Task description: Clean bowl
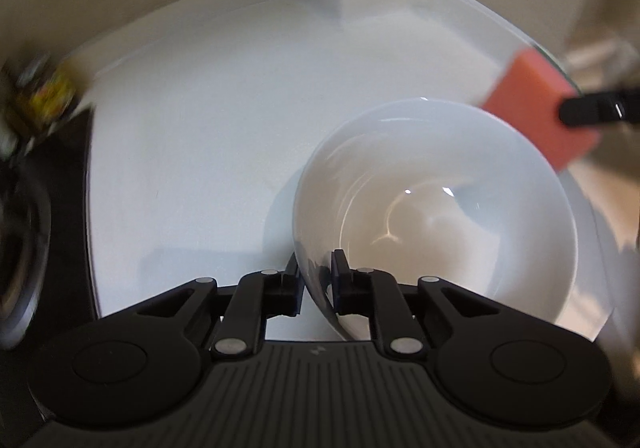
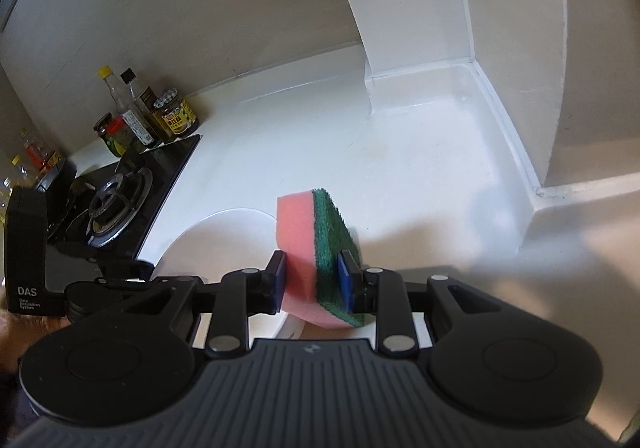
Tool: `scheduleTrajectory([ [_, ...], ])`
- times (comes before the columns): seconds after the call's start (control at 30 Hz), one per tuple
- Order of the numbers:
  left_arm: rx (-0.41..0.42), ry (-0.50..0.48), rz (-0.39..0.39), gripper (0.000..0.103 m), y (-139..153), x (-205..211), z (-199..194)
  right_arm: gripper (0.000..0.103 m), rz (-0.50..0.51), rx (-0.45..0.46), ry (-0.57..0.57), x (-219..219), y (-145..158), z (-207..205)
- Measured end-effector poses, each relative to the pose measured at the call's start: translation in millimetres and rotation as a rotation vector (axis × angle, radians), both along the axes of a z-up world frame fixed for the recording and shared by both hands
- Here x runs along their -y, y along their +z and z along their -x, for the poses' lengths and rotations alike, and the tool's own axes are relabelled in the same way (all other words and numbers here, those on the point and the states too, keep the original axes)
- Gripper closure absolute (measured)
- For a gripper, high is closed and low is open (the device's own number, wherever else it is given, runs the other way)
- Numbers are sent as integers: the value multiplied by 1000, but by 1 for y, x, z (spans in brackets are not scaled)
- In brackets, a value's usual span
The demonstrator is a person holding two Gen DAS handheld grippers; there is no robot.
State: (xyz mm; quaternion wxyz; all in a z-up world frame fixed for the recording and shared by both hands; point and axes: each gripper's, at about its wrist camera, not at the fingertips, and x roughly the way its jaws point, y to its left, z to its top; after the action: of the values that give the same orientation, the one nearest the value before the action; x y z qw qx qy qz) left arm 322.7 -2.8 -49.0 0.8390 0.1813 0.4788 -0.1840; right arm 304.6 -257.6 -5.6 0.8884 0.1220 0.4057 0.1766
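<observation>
A white bowl [image 1: 440,207] is tilted above the white counter [image 1: 208,135], its inside bare and glossy. My left gripper [image 1: 316,266] is shut on the bowl's near rim, one finger outside the wall and one inside. A pink sponge with a green scouring face [image 2: 316,248] stands upright between the blue pads of my right gripper [image 2: 313,262], which is shut on it. In the left wrist view the sponge [image 1: 536,107] hangs just past the bowl's far right rim, apart from it. The right wrist view shows the bowl [image 2: 224,240] left of the sponge and lower.
A black gas hob with a burner [image 2: 116,203] lies at the left of the counter [image 2: 400,151]. Several sauce bottles and jars [image 2: 160,115] stand behind it by the wall. A white boxed column [image 2: 420,27] rises at the back corner, with a raised counter lip to the right.
</observation>
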Motion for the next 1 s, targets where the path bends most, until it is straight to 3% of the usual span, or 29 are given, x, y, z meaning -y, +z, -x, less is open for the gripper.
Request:
scheduleTrajectory([
  [0.17,4,-245,-102,78,0,9,-6,80,18,-5,46,1,1,-16],
  [0.27,-17,-281,-107,75,-1,9,-10,80,20,-7,62,1,1,-19],
  [0.33,-26,-158,-66,75,4,4,-12,80,12,-6,57,1,0,-18],
  [0.5,-86,205,127,78,12,-18,-3,80,4,6,33,0,-1,-12],
  [0.57,-89,264,158,82,10,-21,1,80,-5,5,26,-1,-1,-9],
  [0.6,-94,286,179,89,9,-22,2,80,-3,6,24,-1,-1,-7],
  [0.67,-82,294,172,89,9,-20,5,80,1,6,21,-3,0,-5],
  [0.83,-26,12,-17,88,8,2,0,80,10,3,37,-1,1,-9],
  [1.0,-32,-304,-104,84,7,12,-18,80,28,0,45,2,1,-22],
])
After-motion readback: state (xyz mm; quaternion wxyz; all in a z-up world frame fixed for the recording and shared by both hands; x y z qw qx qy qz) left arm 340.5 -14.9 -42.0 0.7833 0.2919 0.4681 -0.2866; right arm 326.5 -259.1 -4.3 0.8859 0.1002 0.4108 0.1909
